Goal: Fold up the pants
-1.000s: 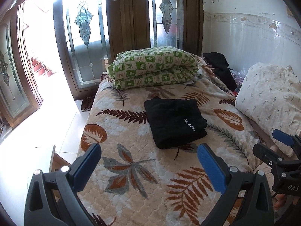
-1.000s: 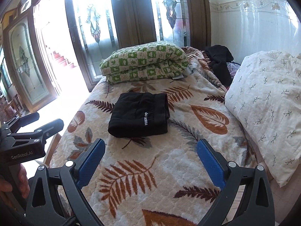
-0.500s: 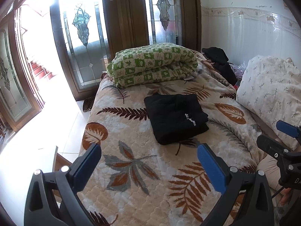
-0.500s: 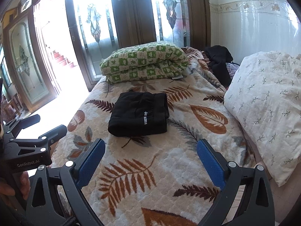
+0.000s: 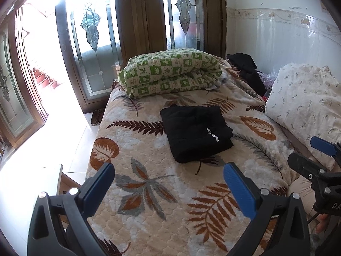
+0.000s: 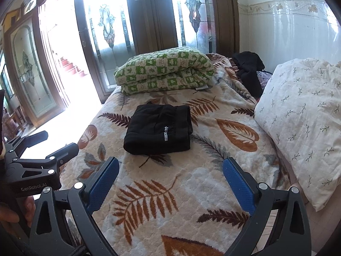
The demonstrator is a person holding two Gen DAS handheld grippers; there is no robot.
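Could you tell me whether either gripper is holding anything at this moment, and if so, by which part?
Nothing is held. The left gripper and right gripper are both open and empty; the folded black pants lie apart on the bed.

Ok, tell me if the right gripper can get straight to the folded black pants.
Probably yes. The right gripper is open and empty, and the black pants lie straight ahead of it on the leaf-print blanket with only bare blanket between. The left gripper sits off to the side, clear of that path.
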